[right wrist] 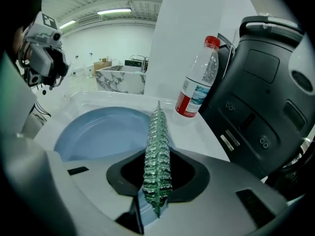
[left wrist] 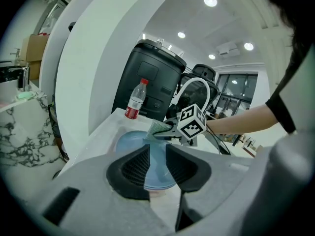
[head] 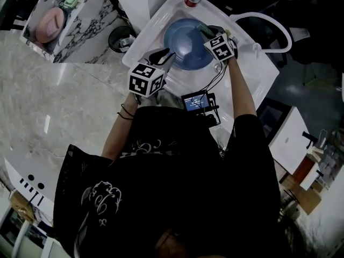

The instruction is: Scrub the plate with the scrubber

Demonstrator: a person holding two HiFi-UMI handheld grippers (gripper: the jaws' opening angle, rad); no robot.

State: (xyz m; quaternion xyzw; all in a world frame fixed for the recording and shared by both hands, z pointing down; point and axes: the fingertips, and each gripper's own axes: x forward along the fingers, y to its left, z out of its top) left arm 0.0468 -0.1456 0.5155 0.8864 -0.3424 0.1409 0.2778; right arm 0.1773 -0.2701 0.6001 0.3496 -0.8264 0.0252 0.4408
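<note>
White worktop (head: 252, 77) under cool ceiling lights, blue plate (head: 185, 44) lying flat in its shallow middle, red-labelled bottle (right wrist: 199, 82) standing clear at the far edge. Over on the right, hand-held gripper (right wrist: 157, 181) clamped tight on the green mesh scrubber (right wrist: 158, 146), held edge-on at the plate's far side, contact hard to call, probably poised for the first rub. Left hand-held gripper (left wrist: 157, 156) partly open, plate's near rim showing in the gap between the pads with no pinch on it, most likely positioned to steady the plate against sliding.
</note>
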